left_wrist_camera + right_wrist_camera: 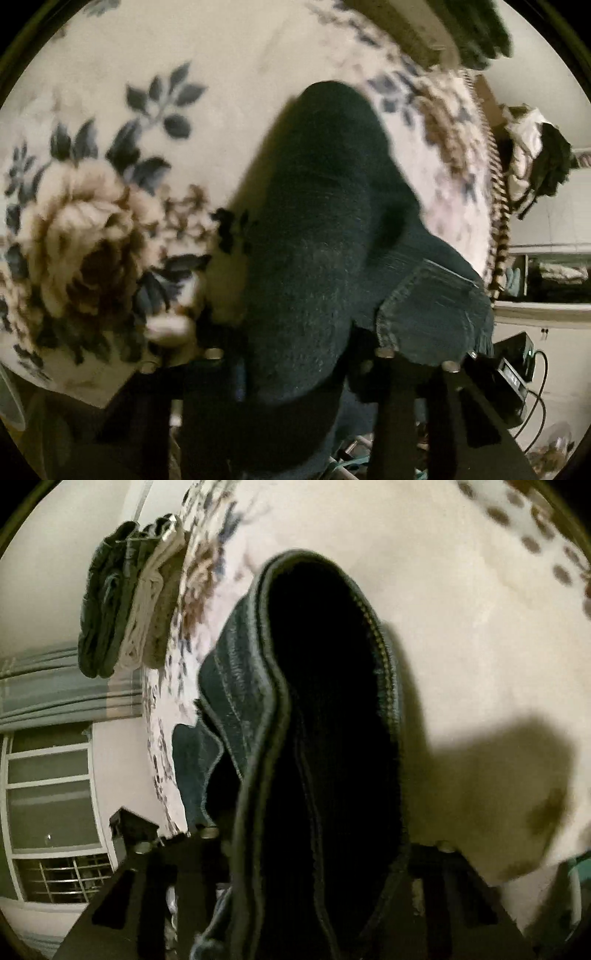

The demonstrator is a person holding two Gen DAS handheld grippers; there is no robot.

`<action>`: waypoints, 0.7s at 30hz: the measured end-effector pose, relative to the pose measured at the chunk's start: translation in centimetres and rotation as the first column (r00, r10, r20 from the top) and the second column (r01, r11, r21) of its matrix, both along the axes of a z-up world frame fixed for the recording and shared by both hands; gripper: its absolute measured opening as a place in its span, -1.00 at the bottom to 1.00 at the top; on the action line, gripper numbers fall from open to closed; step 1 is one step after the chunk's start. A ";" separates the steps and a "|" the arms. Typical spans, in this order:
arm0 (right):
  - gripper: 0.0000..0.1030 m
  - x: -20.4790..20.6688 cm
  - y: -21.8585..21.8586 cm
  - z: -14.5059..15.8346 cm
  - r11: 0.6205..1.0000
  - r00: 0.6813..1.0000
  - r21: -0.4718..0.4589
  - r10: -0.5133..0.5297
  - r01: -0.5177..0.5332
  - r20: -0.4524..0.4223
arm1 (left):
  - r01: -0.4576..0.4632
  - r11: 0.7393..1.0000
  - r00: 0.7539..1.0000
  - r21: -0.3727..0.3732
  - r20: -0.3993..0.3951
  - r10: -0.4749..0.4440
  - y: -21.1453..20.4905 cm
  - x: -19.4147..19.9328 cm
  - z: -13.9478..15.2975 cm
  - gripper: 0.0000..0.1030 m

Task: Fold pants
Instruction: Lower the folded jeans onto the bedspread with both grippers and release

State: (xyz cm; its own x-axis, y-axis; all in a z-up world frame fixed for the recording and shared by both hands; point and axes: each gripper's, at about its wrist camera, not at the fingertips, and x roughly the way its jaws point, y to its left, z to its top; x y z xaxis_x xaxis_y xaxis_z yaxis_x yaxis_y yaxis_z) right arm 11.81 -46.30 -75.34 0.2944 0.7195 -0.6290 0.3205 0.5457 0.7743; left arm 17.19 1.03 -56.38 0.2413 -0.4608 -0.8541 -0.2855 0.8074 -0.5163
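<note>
Dark blue denim pants (317, 206) lie on a cream blanket with a floral print (184, 48). In the left wrist view, a thick fold of them with a stitched pocket (432, 314) bulges up between the fingers of my left gripper (299, 358), which is shut on the cloth. In the right wrist view, the waist end of the pants (325, 738) rises from my right gripper (321, 842), with the zipper (380, 635) along its right edge. The cloth fills the gap between that gripper's fingers, which are shut on it. Both pairs of fingertips are partly hidden by denim.
A stack of folded clothes (125, 602) sits at the blanket's far edge. A window (51, 805) and striped curtain (55, 686) are beyond it. A heap of clothes (539, 155) and a black device with a cable (513, 373) lie to the right off the blanket.
</note>
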 end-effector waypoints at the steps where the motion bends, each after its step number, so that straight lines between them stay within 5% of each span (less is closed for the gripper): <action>1: -0.35 -0.1 0.1 0.5 1.000 1.000 -0.012 0.003 -0.003 0.003 | 0.017 1.000 1.000 0.015 0.017 -0.017 -0.3 -0.1 0.7 -0.51; 10: -0.41 0.1 0.9 6.7 0.999 0.999 -0.028 0.029 -0.028 0.042 | 0.036 0.998 0.995 0.054 0.092 -0.040 0.0 -0.4 7.6 -0.55; 21: -0.41 7.9 3.0 21.5 0.994 0.982 -0.018 0.112 -0.110 0.152 | -0.029 0.997 0.983 0.066 0.182 0.016 2.2 5.0 21.0 -0.54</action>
